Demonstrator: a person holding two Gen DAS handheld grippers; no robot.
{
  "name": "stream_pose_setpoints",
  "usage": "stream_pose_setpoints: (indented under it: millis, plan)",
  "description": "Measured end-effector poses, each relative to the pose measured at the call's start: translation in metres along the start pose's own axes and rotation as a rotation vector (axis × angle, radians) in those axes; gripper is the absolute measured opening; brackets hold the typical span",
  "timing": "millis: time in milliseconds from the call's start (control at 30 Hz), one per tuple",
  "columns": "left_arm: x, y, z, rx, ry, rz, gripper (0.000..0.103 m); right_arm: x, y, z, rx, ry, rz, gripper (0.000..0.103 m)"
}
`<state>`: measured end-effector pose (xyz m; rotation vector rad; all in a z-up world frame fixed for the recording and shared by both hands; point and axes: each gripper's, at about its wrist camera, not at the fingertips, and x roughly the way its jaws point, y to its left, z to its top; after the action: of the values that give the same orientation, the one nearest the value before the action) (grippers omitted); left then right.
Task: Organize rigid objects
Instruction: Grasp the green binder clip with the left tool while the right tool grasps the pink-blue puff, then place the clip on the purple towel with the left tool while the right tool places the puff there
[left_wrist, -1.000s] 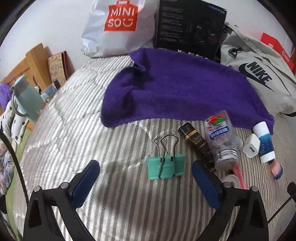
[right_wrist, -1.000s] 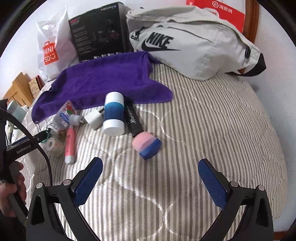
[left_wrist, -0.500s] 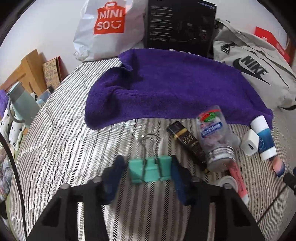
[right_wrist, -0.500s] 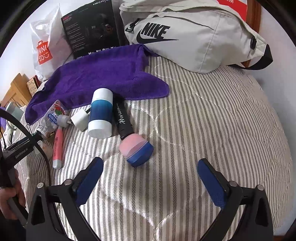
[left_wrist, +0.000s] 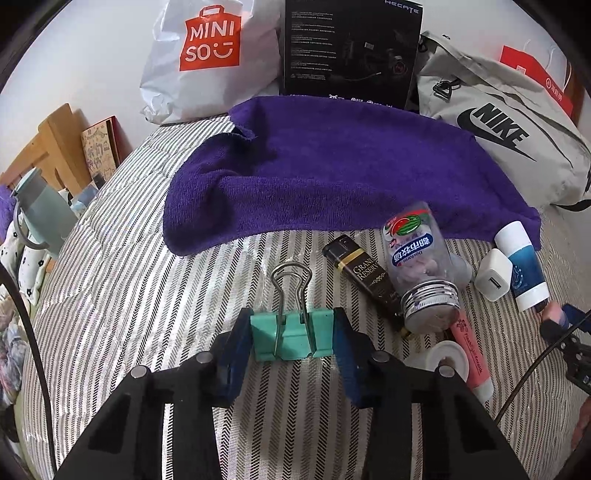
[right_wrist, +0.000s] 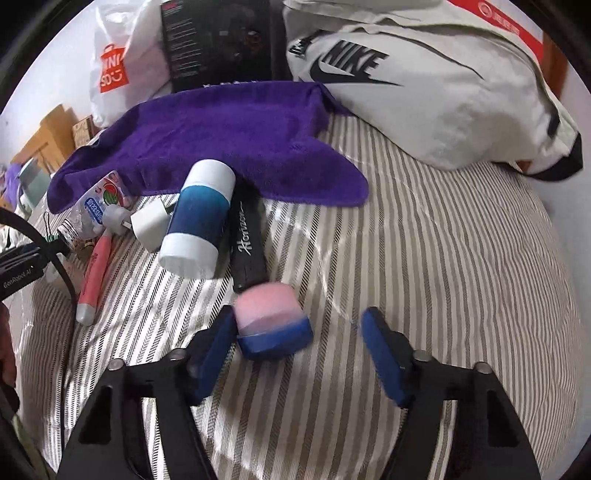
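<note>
In the left wrist view, my left gripper (left_wrist: 291, 343) is shut on a green binder clip (left_wrist: 291, 334), whose wire handles point away over the striped bed. To its right lie a black bar (left_wrist: 365, 275), a clear bottle (left_wrist: 421, 258), a white charger (left_wrist: 493, 275), a blue-and-white cylinder (left_wrist: 521, 266), a pink tube (left_wrist: 471, 354) and a white roll (left_wrist: 448, 356). In the right wrist view, my right gripper (right_wrist: 300, 325) is open around a pink-and-blue rounded object (right_wrist: 271, 321). Its left finger touches the object and its right finger stands apart.
A purple towel (left_wrist: 332, 166) is spread behind the objects. Behind it stand a Miniso bag (left_wrist: 210, 51), a black box (left_wrist: 351, 51) and a grey Nike bag (right_wrist: 424, 85). A teal flask (left_wrist: 40, 218) stands past the bed's left edge. A black Horizon stick (right_wrist: 249, 243) lies ahead of the right gripper.
My left gripper moved forward and shut on the binder clip. My right gripper advanced to the pink-and-blue object and its fingers narrowed around it.
</note>
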<state>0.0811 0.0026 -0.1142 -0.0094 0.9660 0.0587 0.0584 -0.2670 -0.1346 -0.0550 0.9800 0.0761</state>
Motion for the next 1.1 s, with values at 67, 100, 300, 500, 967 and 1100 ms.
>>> stream_pose_setpoints:
  millis: [67,100,300,500,967,1100]
  plan:
    - [0.0,0.0,-0.001,0.0,0.0,0.0,0.04,-0.001,0.0,0.002,-0.002,0.002,0.006,0.043]
    - [0.0,-0.001,-0.001,0.002,-0.001,0.001,0.04,-0.003,0.0,0.002,-0.006,0.009,0.011,0.037]
    - [0.0,0.002,0.0,0.016,0.0,-0.013,0.04,-0.004,0.003,0.002,-0.015,0.032,0.021,0.037]
    - [-0.002,0.016,0.004,0.002,0.025,-0.066,0.04,-0.015,0.003,0.006,-0.017,0.043,0.039,0.037]
    - [-0.029,0.042,0.034,-0.032,-0.006,-0.074,0.04,-0.039,0.018,0.04,-0.014,0.018,0.177,0.037]
    - [-0.037,0.046,0.05,-0.033,-0.026,-0.075,0.04,-0.04,0.022,0.061,-0.019,0.01,0.191,0.037]
